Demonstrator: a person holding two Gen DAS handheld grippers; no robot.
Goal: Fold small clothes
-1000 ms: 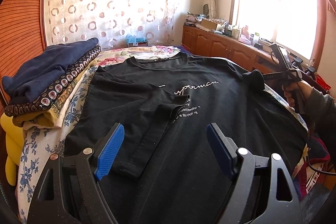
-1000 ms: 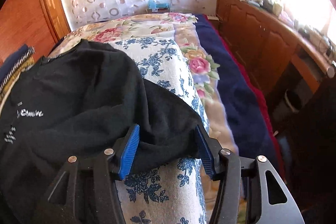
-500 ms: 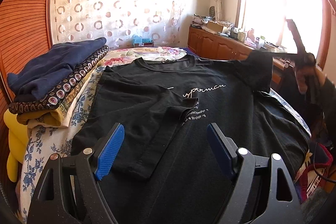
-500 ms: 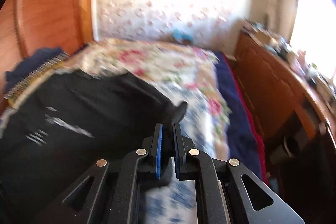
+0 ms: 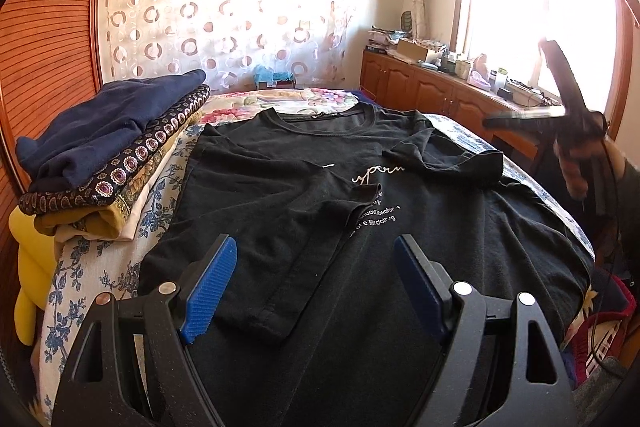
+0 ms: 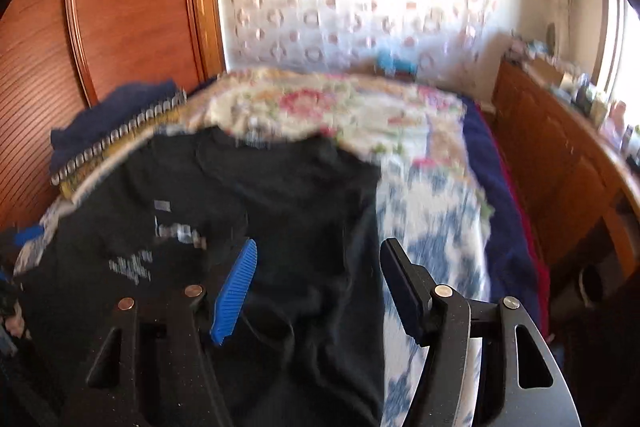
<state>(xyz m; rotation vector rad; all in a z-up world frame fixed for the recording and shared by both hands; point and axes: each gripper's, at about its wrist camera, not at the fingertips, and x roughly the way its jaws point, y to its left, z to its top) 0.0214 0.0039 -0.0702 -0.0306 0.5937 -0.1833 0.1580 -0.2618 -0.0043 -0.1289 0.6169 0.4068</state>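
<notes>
Left gripper (image 5: 314, 285): I see my blue pads spread wide with nothing between them, hovering over the near part of the shirt.

Right gripper (image 6: 316, 287): its own camera shows the jaws parted and empty above the shirt's right side — the picture is blurred. From the left camera I see it as a dark smeared shape at the far right (image 5: 560, 115), raised above the bed edge.

Black T-shirt (image 5: 360, 211): spread face up across the bed, collar at the far end, hem toward me. White lettering sits mid-chest, partly covered.

Left sleeve (image 5: 280, 227): folded inward over the chest, its edge reaching the lettering.

Right sleeve (image 5: 452, 155): also turned in onto the chest, lying just right of the lettering.

Bedspread (image 5: 100, 267): blue-flowered near me, pink-flowered at the far end — the shirt lies on it.

Folded stack (image 5: 104, 151): navy, patterned and mustard pieces piled at the left, just beside the shirt's left edge.

Cabinet (image 5: 432, 91): wooden, along the far right wall under the window, cluttered on top.
</notes>
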